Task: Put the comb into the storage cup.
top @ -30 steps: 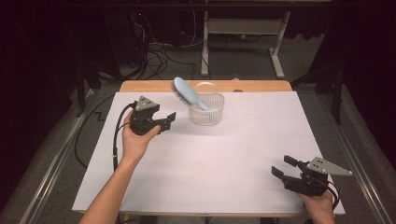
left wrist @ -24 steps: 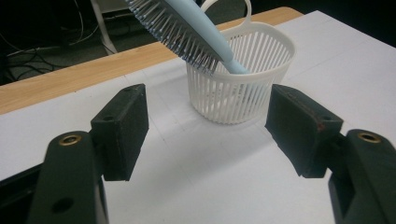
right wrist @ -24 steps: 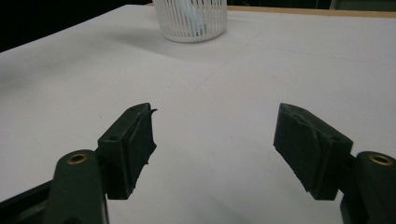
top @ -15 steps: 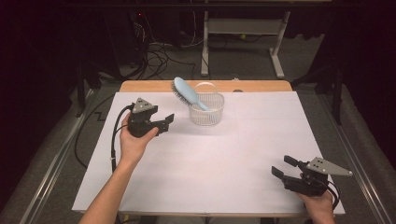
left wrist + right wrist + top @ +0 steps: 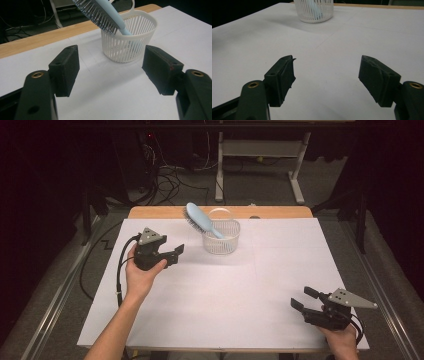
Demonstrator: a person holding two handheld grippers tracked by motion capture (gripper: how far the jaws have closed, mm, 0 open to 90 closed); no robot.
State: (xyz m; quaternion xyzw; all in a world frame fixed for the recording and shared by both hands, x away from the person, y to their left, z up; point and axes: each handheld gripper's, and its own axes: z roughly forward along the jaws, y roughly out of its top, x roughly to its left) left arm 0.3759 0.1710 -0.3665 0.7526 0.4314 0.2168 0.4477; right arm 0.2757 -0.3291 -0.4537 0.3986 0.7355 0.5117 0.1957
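Note:
A white slatted basket (image 5: 221,238) (image 5: 128,40) (image 5: 314,10) stands upright near the table's far edge. A light blue hairbrush (image 5: 202,221) (image 5: 101,13) leans in it, handle down and bristle head sticking out up and to the left. My left gripper (image 5: 175,254) (image 5: 111,72) is open with nothing between its jaws, held left of the basket and pointing toward it, apart from it. My right gripper (image 5: 301,299) (image 5: 328,80) is open and empty near the front right corner, just above the sheet.
A white sheet (image 5: 225,295) covers the table, with a wooden strip (image 5: 165,213) bare along the far edge. Cables (image 5: 165,182) and a desk frame (image 5: 260,165) stand on the dark floor beyond. A black cable (image 5: 119,275) trails from the left gripper.

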